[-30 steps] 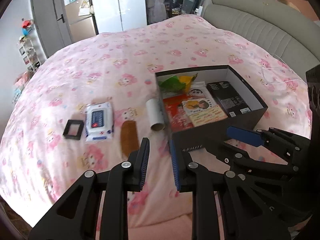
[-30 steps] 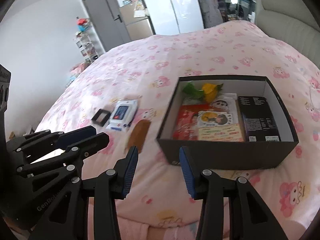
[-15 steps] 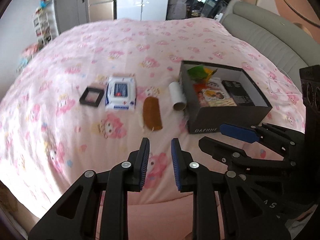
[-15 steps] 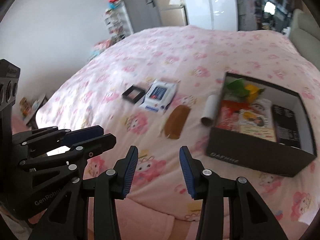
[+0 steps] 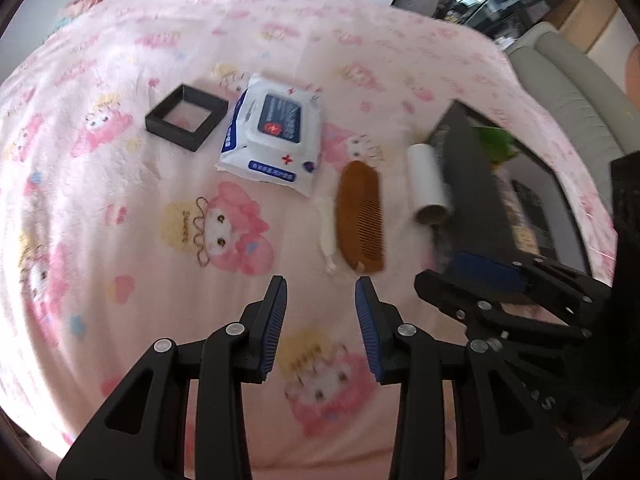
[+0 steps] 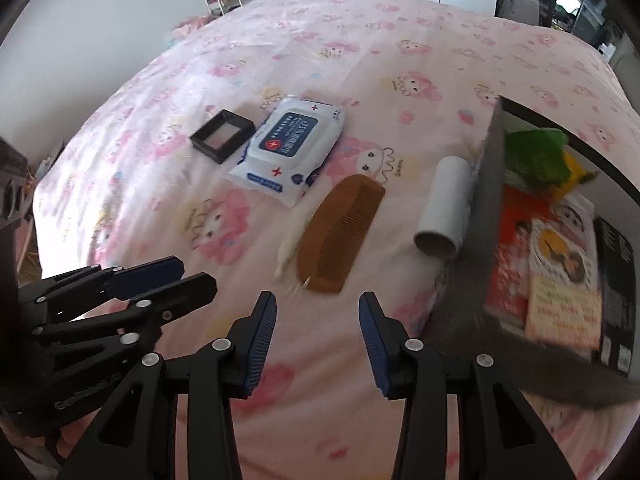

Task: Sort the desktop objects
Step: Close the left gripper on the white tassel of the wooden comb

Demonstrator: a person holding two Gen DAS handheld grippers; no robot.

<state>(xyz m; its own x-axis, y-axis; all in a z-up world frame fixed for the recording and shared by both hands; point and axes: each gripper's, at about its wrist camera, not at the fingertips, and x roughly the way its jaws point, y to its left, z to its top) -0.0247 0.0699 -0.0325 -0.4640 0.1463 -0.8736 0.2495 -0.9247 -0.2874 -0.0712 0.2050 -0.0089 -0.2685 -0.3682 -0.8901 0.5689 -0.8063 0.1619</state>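
Closing in on wooden comb (image 5: 360, 216): left gripper (image 5: 321, 312) jaws now wider apart; right gripper (image 6: 317, 320) apart, empty; storage box (image 6: 486, 216) right.

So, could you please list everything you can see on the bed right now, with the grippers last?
frame: 1, black, square, far left of the row
wipes: 1 pack, white and blue, beside the frame
comb: 1, brown, mid-row, nearest the grippers
white strip: 1, along the comb's left edge; too blurred to identify
roll: 1, white tube, lying against the box
box: 1, black, open, at right, holding printed packets and green and yellow items
bedspread: 1, pink cartoon print, under everything
left gripper: 1, black with blue pads, open, empty
right gripper: 1, same, open, empty
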